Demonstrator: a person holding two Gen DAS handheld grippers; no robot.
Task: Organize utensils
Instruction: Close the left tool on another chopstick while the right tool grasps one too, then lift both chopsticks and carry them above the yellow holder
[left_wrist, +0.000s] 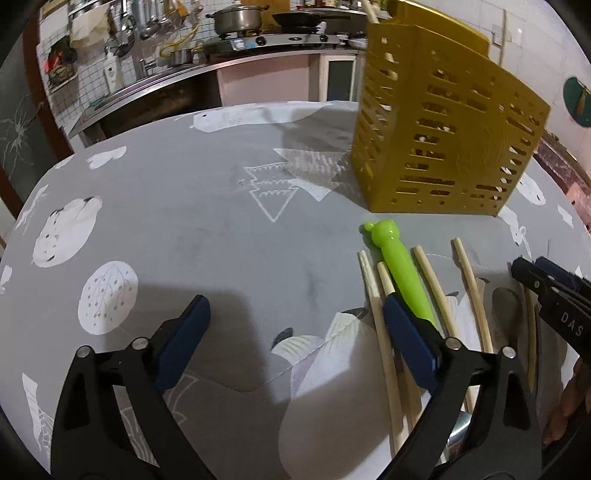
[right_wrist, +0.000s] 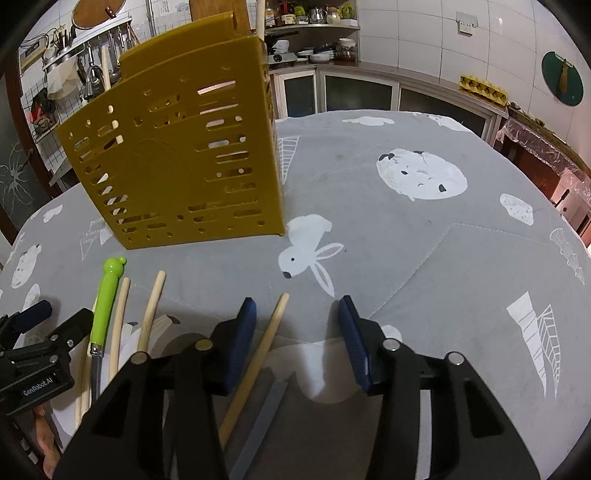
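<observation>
Tilting down over the table, left hand-held gripper (left_wrist: 295, 314) wide, right hand-held gripper (right_wrist: 297, 314) seemingly loose around a chopstick (right_wrist: 258, 354).

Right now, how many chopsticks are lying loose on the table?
5 chopsticks: two left of the green-handled utensil, two right of it, one between the fingers of the right tool. More may be hidden; others stand in the yellow holder.

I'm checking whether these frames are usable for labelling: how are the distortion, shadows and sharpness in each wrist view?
Left wrist view: strong fisheye bending with dark vignetted corners; the yellow utensil holder casts a soft shadow leftward on the tablecloth; the green-handled utensil is sharp, with small glare.
Right wrist view: same barrel distortion; the chopstick between the jaws is crisp; the background kitchen is slightly soft.
</observation>
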